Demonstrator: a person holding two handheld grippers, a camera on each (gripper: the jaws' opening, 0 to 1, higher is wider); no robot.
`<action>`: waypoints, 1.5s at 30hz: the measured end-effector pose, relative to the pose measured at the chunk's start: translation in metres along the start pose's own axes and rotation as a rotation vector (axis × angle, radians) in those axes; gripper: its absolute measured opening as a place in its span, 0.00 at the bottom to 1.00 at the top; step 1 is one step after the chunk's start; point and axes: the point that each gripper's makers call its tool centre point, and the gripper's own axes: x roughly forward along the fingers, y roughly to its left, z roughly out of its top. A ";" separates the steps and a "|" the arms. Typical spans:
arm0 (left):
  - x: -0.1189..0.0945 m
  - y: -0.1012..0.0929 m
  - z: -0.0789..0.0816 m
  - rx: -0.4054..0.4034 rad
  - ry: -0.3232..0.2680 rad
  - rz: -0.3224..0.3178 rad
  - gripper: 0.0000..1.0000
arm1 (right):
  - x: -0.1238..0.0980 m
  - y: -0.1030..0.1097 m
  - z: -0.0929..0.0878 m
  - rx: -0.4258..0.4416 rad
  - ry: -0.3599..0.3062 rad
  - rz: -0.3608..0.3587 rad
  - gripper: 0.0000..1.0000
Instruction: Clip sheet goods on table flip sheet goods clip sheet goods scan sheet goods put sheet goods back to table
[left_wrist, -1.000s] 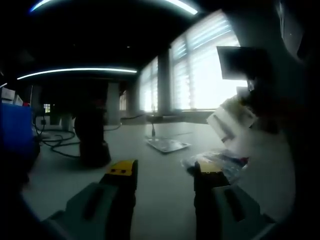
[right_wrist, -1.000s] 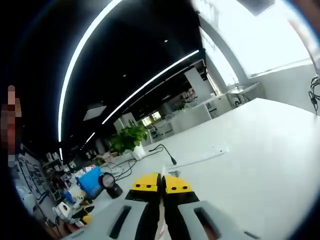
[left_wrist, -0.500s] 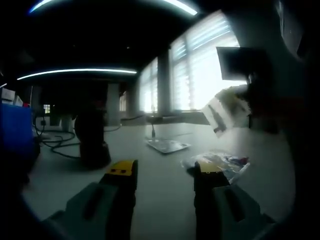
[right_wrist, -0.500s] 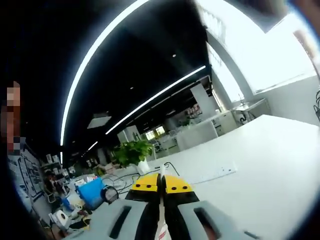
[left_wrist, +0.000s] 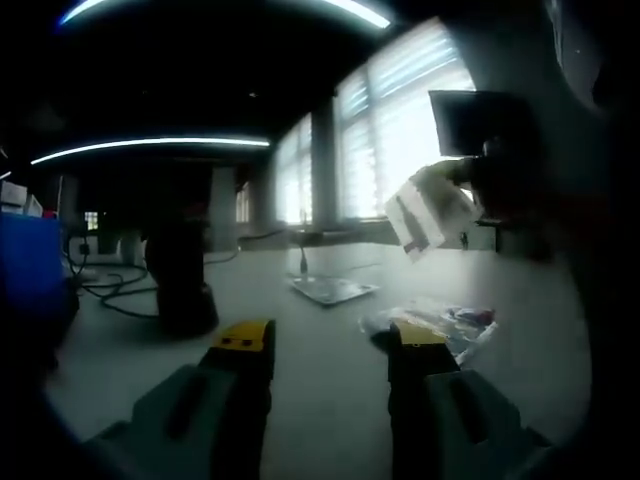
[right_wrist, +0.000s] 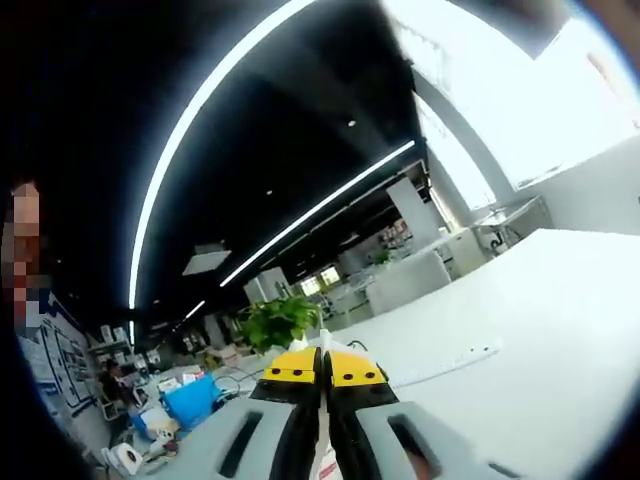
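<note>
Sheet goods: a thin white packet (left_wrist: 428, 212) is held up in the air, ahead and to the right of the left tool, well above the table; its edge runs between the right tool's jaws (right_wrist: 321, 420).
Right tool (right_wrist: 322, 368): yellow-tipped jaws pressed together, clamped on the packet's thin edge.
Left tool (left_wrist: 330, 338): yellow-tipped jaws wide apart, holding nothing, low over the table.
Progress: the packet is clipped and lifted, so pick-up looks done; it seems to be at the flip or scan stage. Returning it to the table is still left.
Other goods: a clear crinkled bag (left_wrist: 450, 326) lies just beyond the left tool's right jaw; a flat packet (left_wrist: 333, 290) lies further ahead.
Table (left_wrist: 330, 380): pale, smooth, wide.
Room: a dim open office with ceiling light strips (right_wrist: 310, 215), bright blinded windows (left_wrist: 400, 150), a potted plant (right_wrist: 280, 322) and a dark upright stand (left_wrist: 180, 280) to the left.
</note>
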 end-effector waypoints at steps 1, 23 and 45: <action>0.000 0.000 0.000 0.003 0.002 -0.002 0.38 | 0.002 0.001 0.000 0.013 -0.007 -0.001 0.00; -0.001 0.006 -0.004 -0.002 0.013 0.023 0.38 | 0.090 0.050 -0.016 -0.004 -0.113 0.059 0.00; -0.001 0.006 -0.006 -0.005 0.020 0.020 0.38 | 0.164 0.112 -0.061 -0.080 -0.234 0.066 0.00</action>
